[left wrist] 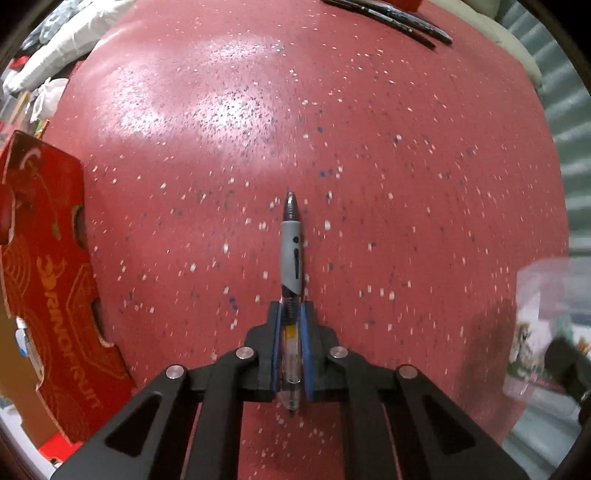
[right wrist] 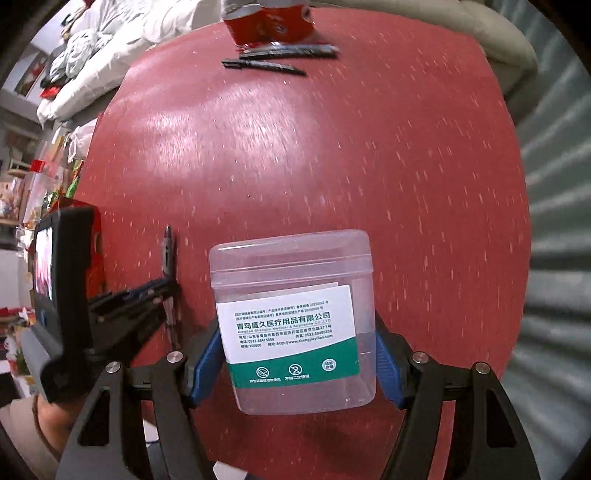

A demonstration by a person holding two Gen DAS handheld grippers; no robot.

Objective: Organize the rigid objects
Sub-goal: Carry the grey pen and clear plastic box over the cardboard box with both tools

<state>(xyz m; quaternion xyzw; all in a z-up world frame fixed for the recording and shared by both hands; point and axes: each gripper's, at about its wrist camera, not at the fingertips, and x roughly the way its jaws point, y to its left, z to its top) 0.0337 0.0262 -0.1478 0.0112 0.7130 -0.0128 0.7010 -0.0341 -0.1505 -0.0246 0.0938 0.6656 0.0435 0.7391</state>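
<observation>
My left gripper (left wrist: pixel 291 314) is shut on a clear pen (left wrist: pixel 290 254) with a grey grip, its tip pointing away over the red speckled table (left wrist: pixel 229 110). My right gripper (right wrist: pixel 295 343) is shut on a clear plastic lidded box (right wrist: pixel 295 317) with a white and green label, held above the table. The box also shows blurred at the right edge of the left wrist view (left wrist: pixel 546 325). The left gripper with the pen (right wrist: pixel 168 254) shows at the left of the right wrist view.
Two dark pens (right wrist: pixel 280 59) lie at the table's far edge beside a red container (right wrist: pixel 269 22); they also show in the left wrist view (left wrist: pixel 391 18). A red cardboard box (left wrist: pixel 48 280) stands at the table's left edge. White bags (right wrist: pixel 122 44) lie beyond the table.
</observation>
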